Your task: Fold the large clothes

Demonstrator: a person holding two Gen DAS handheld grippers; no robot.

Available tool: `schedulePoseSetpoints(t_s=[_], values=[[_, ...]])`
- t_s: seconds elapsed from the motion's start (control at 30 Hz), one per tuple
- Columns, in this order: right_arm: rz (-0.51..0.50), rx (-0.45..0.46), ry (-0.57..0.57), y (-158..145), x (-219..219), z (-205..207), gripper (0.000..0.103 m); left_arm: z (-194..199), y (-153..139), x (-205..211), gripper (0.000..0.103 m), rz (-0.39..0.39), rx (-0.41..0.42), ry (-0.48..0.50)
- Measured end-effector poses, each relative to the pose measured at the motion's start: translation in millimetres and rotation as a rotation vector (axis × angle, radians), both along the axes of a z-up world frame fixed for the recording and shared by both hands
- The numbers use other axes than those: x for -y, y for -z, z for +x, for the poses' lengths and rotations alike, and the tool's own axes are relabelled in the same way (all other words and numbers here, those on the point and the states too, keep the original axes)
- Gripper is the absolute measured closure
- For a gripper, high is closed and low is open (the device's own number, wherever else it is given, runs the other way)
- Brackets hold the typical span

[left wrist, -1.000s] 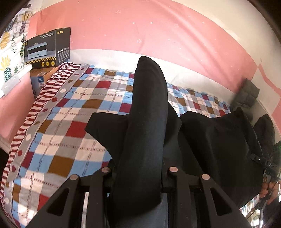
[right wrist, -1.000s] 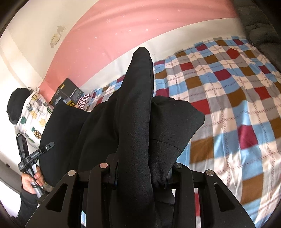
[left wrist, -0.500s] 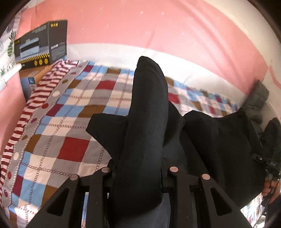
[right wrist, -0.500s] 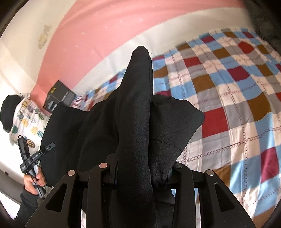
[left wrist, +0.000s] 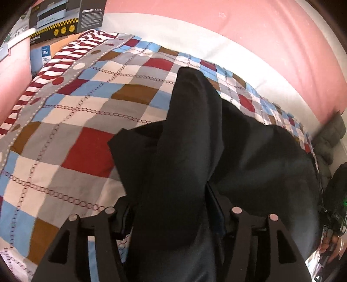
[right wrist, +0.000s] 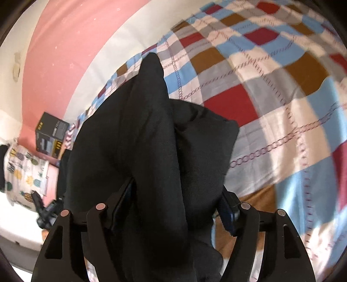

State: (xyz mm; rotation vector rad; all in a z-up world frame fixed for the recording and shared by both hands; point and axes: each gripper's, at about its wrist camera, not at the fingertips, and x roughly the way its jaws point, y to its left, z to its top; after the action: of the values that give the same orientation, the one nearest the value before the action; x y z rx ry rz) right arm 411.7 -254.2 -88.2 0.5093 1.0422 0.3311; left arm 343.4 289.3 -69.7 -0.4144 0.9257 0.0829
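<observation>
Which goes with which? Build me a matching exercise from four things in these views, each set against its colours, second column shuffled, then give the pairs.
Column one
1. draped garment
2. bedspread
3. box
4. printed cloth beside the bed

Column two
A. white with yellow pineapples
B. plain black
C. squares of red, blue, brown, grey and white
D. dark with a band of yellow and black stripes

Pairs: 1-B, 2-C, 3-D, 4-A
</observation>
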Motion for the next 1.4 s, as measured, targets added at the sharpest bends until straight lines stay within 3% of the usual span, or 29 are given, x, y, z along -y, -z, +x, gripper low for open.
schedulePoseSetpoints(t_s=[0.13, 0.27, 0.3, 0.37, 0.47, 0.57, 0.7, 0.87, 1.03, 1.2, 1.3, 1.4], values=[[-0.126, 0.111, 0.052, -34.5, 10.3, -19.6, 0.033, -17.0, -20.2, -11.0, 0.042, 0.038, 0.045, -0.020], [-0.178, 0.209, 0.073, -65.5, 0.9, -23.0, 0.035, -32.4, -47.9, -17.9, 0.043, 0.073, 0.154, -0.101], [-0.227, 0.227, 0.046, -69.9, -12.5, -19.3, 0.039, -30.8, -51.0, -16.3, 0.043, 0.065, 0.169, -0.107], [-0.291, 0.227, 0.008, -66.9, -33.0, -8.1, 0.079, -21.4, -49.6, -6.3, 0.043, 0.083, 0.164, -0.077], [-0.323, 0.179, -0.021, -45.7, -54.8, 10.6, 0.086, 1.4, -30.0, 15.7, 0.043, 0.179, 0.108, -0.017], [-0.373, 0.143, -0.012, -20.8, -57.3, 23.0, 0.095, 17.1, -3.8, 19.9, 0.043, 0.247, 0.060, -0.027], [-0.382, 0.136, -0.022, -10.1, -53.1, 24.5, 0.095, 23.6, 11.1, 4.2, 0.038, 0.146, 0.068, -0.058], [-0.383, 0.132, -0.015, -20.3, -52.0, 19.1, 0.092, 16.0, -3.2, 12.0, 0.041, 0.178, 0.052, -0.068], [-0.371, 0.213, -0.034, -47.8, -50.1, -34.8, 0.091, -36.9, -38.6, 32.3, 0.043, 0.183, 0.148, -0.038], [-0.345, 0.225, -0.033, -45.4, -45.3, -98.0, 0.090, -107.2, -50.3, 64.8, 0.043, 0.169, 0.219, 0.003], [-0.356, 0.180, -0.038, -27.6, -41.3, -113.0, 0.090, -118.4, -26.2, 75.4, 0.043, 0.194, 0.142, 0.025], [-0.371, 0.137, -0.045, -12.4, -37.7, -112.9, 0.090, -115.1, -1.6, 70.3, 0.043, 0.166, 0.056, -0.008]])
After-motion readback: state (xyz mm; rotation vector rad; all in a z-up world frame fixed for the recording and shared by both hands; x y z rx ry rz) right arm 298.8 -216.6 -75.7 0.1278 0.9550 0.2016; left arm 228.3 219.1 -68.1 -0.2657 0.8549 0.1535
